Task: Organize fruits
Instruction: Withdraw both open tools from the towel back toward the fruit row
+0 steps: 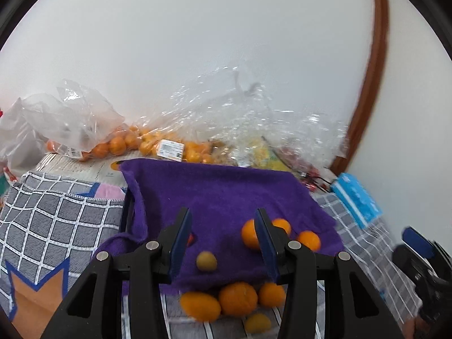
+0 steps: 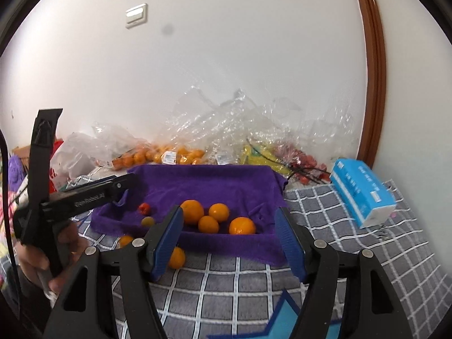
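Note:
A purple towel (image 2: 209, 186) lies on the grey checked cloth (image 2: 254, 282), raised at its back and sides. Several oranges (image 2: 192, 211) sit on it, with a small red fruit (image 2: 144, 208) and a green one (image 2: 147, 221) to their left. More oranges (image 1: 238, 298) and a yellowish fruit (image 1: 257, 322) lie just off the towel's (image 1: 220, 197) front edge. My left gripper (image 1: 223, 240) hangs open over the towel, holding nothing; the green fruit (image 1: 206, 260) shows below its gap. My right gripper (image 2: 228, 240) is open and empty, in front of the oranges.
Against the white wall stand a bag of oranges (image 2: 158, 155), crumpled clear plastic (image 2: 240, 118), a yellow pack (image 2: 254, 152) and red fruits (image 2: 305, 161). A blue tissue pack (image 2: 361, 192) lies at the right. A hand (image 2: 34, 262) holds the left gripper (image 2: 128, 182) by the towel's left corner.

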A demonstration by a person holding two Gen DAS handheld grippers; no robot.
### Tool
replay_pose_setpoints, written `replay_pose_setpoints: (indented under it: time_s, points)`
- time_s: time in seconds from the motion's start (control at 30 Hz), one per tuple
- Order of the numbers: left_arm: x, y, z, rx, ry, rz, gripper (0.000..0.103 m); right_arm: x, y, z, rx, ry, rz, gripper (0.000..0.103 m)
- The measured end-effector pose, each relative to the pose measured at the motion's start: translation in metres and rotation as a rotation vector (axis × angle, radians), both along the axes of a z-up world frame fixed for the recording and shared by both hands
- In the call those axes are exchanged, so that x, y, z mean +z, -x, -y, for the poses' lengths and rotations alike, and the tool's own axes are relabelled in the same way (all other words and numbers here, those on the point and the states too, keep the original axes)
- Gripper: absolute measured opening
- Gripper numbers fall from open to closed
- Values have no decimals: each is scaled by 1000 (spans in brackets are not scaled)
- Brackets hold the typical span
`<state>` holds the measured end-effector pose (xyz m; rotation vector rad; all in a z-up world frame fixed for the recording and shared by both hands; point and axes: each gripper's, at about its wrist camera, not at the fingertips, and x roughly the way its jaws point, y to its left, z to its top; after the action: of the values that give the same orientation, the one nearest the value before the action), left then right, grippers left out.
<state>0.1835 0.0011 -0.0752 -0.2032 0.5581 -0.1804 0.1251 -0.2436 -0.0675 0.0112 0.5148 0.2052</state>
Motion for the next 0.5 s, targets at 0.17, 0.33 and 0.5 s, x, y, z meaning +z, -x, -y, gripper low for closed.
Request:
replay_pose_setpoints:
  time_s: [0.17,0.33,0.5]
  points:
    - [-8,26,-17,19,-82,-30,44,-17,6,-14,10,-27,-35,67]
    - [-36,41,-38,43,-96,-112,44,-46,-1,-33,48,-56,-143,67]
    - [-58,51,-54,55,-96,-141,45,-69,-6,-46,88,-62,-223,55]
